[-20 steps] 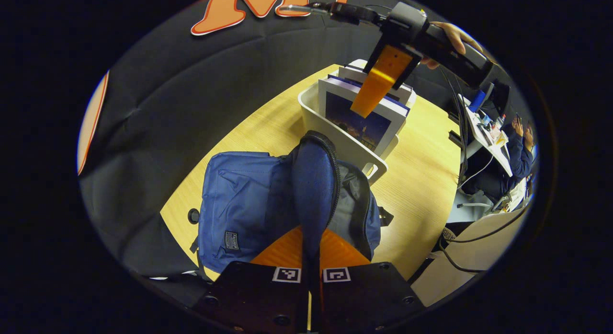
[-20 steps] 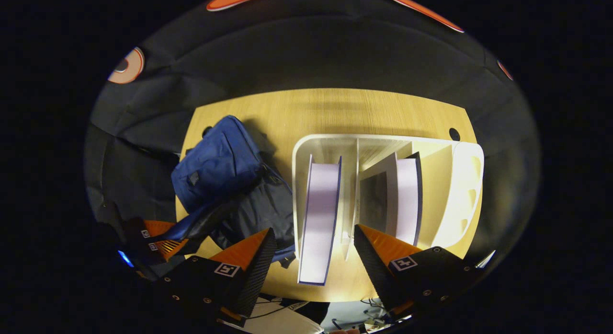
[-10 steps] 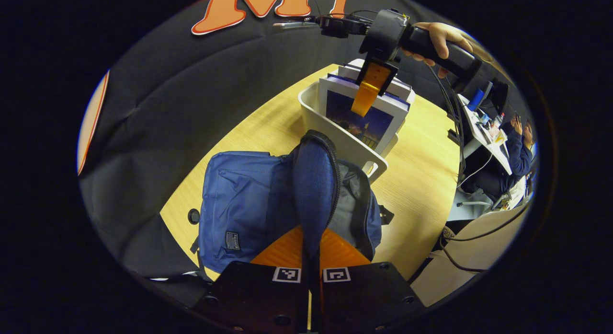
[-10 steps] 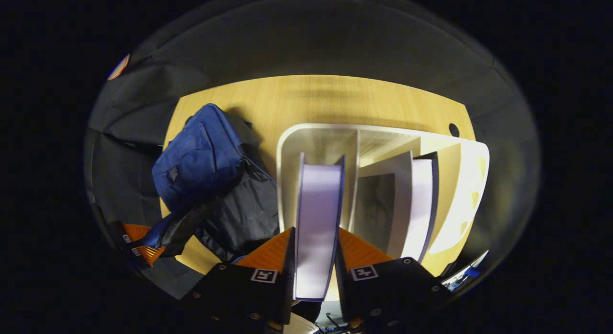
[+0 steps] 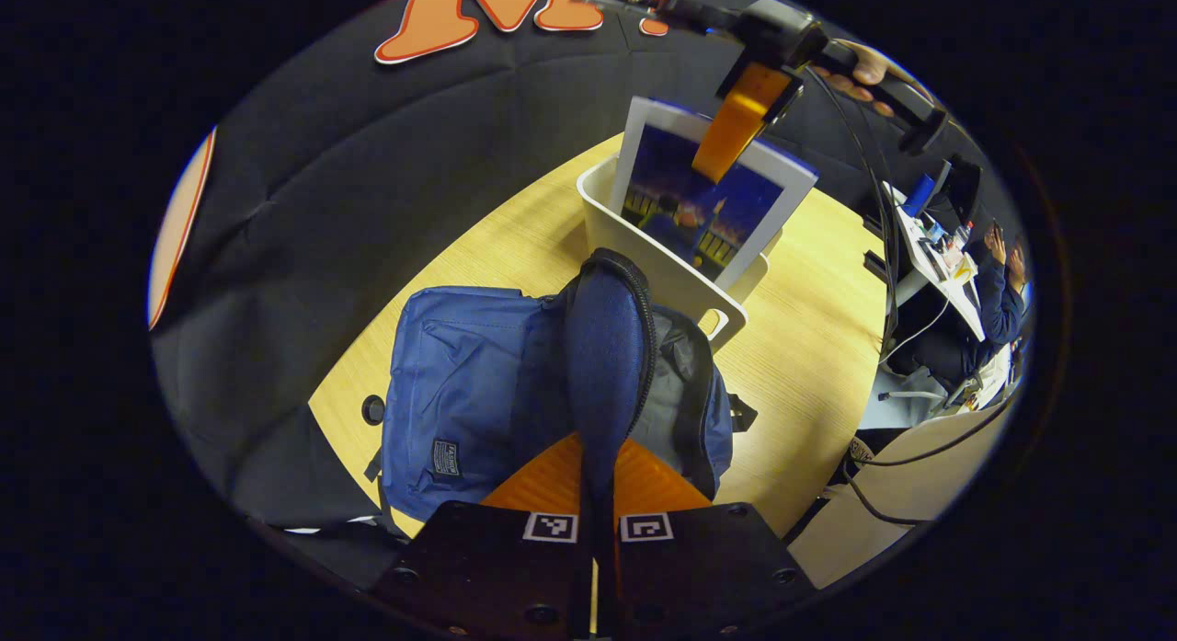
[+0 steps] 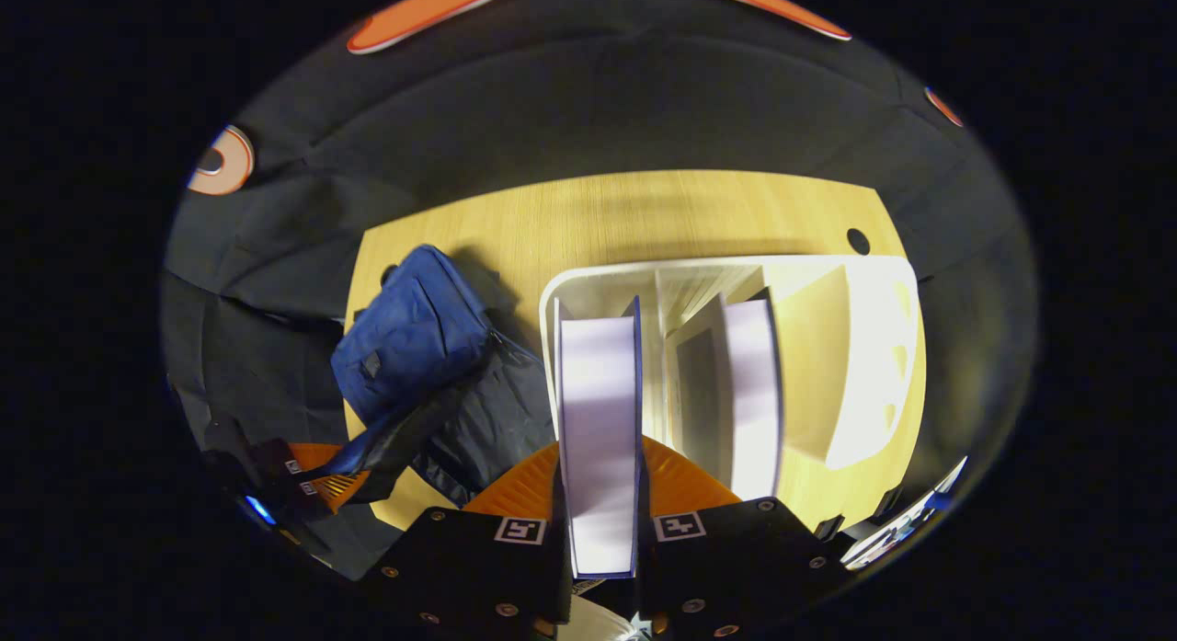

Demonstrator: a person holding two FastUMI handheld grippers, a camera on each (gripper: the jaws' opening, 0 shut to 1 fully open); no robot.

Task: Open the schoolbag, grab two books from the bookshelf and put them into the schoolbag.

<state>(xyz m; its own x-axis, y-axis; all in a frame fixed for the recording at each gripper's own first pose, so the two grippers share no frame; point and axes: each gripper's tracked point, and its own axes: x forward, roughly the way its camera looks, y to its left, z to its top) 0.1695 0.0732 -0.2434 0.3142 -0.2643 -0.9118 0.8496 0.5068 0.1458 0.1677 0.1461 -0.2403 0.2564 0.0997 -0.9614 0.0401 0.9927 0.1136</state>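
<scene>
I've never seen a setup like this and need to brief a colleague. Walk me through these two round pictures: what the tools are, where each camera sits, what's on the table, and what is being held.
No robot arm works here: a person holds a two-finger gripper in each hand, and a fisheye camera rides on each one, looking along its fingers.

The left gripper view looks down on a wooden table. The left gripper is shut on the flap of a blue schoolbag, holding the bag open. Behind the bag stands a white bookshelf.

Farther off in that view, a hand holds the right gripper, which is shut on a book with a night-city cover, raised partly out of the bookshelf.

The right gripper view looks straight down along that book's page edges, with a finger on either side of it. A second book stands in the next compartment of the bookshelf.
</scene>
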